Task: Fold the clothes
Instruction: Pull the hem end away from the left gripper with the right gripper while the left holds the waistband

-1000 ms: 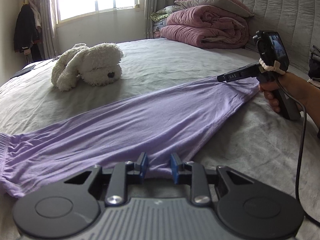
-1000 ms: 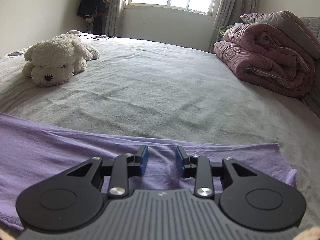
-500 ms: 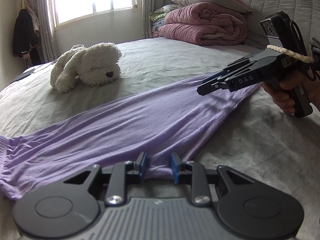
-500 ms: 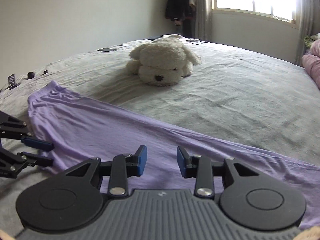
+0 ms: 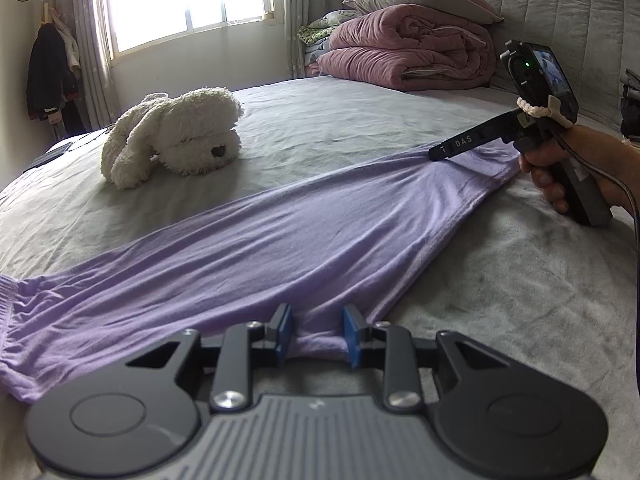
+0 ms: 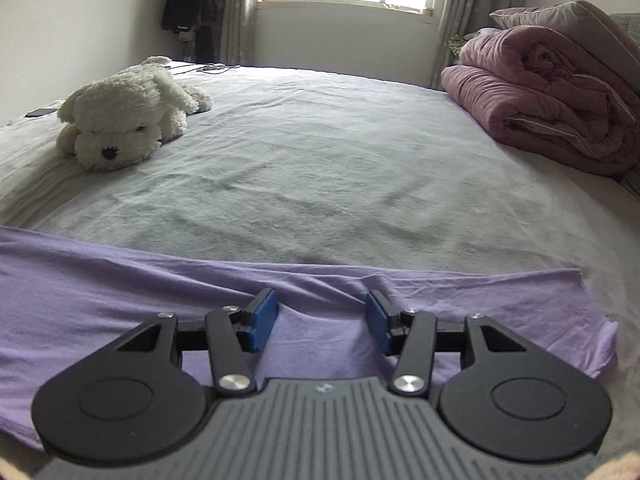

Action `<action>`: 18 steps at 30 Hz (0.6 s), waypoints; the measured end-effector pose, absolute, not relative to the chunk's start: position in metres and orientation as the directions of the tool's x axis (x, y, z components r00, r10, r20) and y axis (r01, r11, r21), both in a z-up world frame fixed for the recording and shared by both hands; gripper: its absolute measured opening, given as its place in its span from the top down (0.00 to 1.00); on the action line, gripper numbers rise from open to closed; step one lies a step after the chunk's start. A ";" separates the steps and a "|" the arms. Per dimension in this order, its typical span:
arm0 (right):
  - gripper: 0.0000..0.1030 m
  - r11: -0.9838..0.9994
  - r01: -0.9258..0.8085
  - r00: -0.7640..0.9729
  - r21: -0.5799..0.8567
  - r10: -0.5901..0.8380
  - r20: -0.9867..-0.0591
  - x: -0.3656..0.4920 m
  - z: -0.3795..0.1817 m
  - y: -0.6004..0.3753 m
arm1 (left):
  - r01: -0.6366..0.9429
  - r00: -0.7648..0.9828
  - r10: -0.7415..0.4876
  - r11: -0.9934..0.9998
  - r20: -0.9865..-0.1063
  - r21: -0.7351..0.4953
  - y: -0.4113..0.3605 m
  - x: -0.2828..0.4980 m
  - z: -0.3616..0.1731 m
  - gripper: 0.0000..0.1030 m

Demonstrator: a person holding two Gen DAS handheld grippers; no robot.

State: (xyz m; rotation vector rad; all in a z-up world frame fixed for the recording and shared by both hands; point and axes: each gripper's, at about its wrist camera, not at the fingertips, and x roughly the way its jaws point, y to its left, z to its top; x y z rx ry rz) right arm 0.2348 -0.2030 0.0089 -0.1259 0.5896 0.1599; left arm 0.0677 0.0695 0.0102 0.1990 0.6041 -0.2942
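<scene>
The purple garment [image 5: 280, 240] lies stretched across the near side of the bed [image 5: 360, 128]. The left gripper [image 5: 316, 334] has its fingers clamped on the garment's near edge. The right gripper [image 6: 320, 320] is opening, fingers apart over the cloth's right end.

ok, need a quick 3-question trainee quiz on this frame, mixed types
1. True or false: the purple garment lies stretched across the bed.
2. What lies beyond the garment near the window side? A) stuffed dog B) laptop C) basket
3. Fill in: the left hand-held gripper has purple ____ between its pads.

Key: 1 true. 2 A, the white stuffed dog. 3 fabric.
</scene>
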 end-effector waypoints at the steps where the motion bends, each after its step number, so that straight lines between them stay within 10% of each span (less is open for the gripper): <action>1: 0.50 0.981 -0.182 0.821 -0.067 0.114 -0.559 0.235 0.009 -0.204 | 0.328 0.783 -0.213 0.939 -0.584 0.098 0.069 0.068 0.010 0.72; 14: 0.52 0.976 -0.213 0.821 -0.044 0.154 -0.550 0.236 0.007 -0.203 | 0.330 0.789 -0.199 0.935 -0.581 0.129 0.065 0.067 0.009 0.72; 18: 0.96 0.983 -0.164 0.829 -0.083 0.092 -0.551 0.238 0.005 -0.199 | 0.332 0.790 -0.197 0.933 -0.580 0.135 0.064 0.066 0.010 0.72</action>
